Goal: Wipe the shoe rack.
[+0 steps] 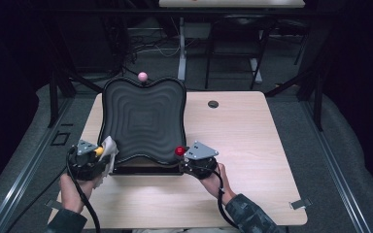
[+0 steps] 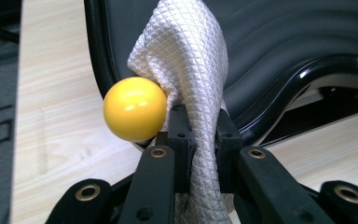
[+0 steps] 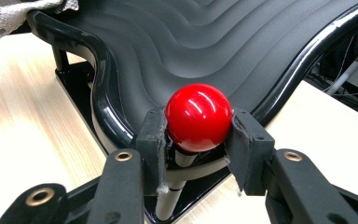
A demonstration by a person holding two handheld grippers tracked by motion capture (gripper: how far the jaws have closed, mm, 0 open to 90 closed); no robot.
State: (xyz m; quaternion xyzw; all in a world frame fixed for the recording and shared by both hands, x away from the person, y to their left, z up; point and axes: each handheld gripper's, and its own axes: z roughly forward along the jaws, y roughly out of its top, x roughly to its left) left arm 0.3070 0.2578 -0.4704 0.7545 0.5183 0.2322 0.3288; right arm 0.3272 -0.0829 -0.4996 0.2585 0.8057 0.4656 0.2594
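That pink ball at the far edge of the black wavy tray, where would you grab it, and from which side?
Grip the pink ball itself, across its widest part. It seems to stand up above the far rim of the black tray, so coming down from above looks safest, one jaw on each side. The right gripper holds the red ball across its middle this way.

Looked over all three views and honestly there's nothing to read anywhere, no words, brand marks, numbers or stickers. The black wavy tray (image 1: 142,119), the white cloth (image 2: 186,60), the yellow ball (image 2: 135,108), the red ball (image 3: 198,117) and the wooden table (image 1: 243,145) are all plain, unmarked surfaces.
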